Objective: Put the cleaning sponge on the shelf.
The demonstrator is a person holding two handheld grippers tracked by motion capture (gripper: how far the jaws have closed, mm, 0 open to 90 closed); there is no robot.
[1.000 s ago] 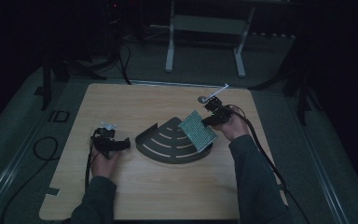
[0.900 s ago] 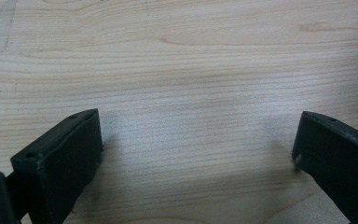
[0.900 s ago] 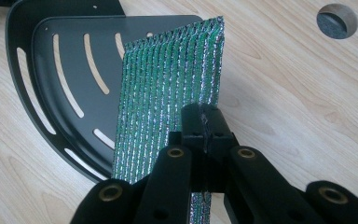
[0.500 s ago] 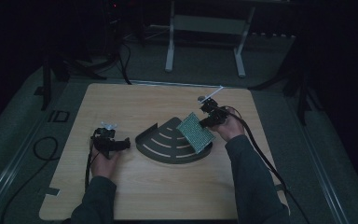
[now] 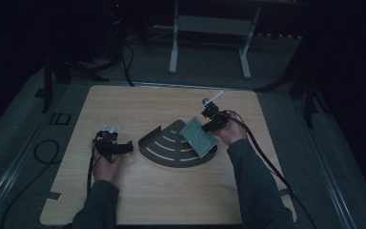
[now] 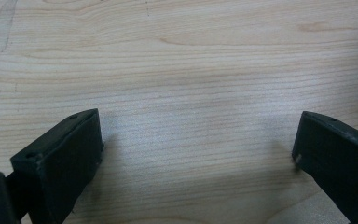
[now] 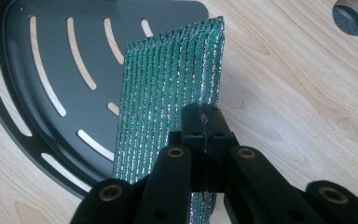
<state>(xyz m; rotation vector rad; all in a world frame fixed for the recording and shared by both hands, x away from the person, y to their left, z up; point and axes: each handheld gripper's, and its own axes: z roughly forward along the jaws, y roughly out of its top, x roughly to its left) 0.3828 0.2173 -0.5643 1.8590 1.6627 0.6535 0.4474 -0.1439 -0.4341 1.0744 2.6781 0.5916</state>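
The right claw is clamped on a green pad, holding it tilted over the right edge of a dark slotted tray mid-table; the left claw rests near the left, jaws apart, gripping nothing

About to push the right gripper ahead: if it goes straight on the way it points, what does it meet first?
Probably the black slotted tray: the right gripper, shut on the green sheet, aims down over the tray's edge. Depth is unclear, so the sheet's far edge may touch first.
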